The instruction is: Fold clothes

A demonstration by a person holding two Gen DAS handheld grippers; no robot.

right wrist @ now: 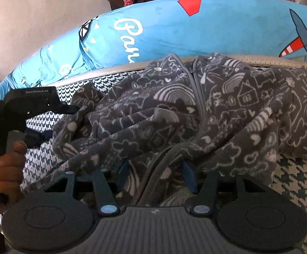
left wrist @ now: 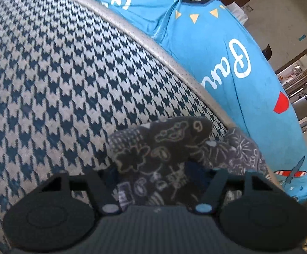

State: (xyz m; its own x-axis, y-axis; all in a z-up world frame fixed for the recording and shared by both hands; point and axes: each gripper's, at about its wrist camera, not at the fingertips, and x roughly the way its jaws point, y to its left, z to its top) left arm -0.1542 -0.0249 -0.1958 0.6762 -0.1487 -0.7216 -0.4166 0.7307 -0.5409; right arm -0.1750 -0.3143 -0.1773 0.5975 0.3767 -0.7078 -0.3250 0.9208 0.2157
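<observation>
While one grey fleece jacket [right wrist: 174, 110] lies crumpled, left gripper [left wrist: 155, 173] and right gripper [right wrist: 155, 167] each pinch it

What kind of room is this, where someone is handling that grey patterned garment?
Most likely a bedroom or living room in a home. The grey fleece zip-up jacket lies on a houndstooth-patterned cushion, probably a sofa or bed, with a blue printed bedsheet behind it and a painted wall beyond.

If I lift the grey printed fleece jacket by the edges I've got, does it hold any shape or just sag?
Probably sags: the fleece jacket lies in soft rumpled folds on the houndstooth cushion. Its fuzzy pile likely grips rather than slips. The zipper may hang slightly stiffer. Fabric sits between the jaws of both the left gripper and right gripper.
</observation>
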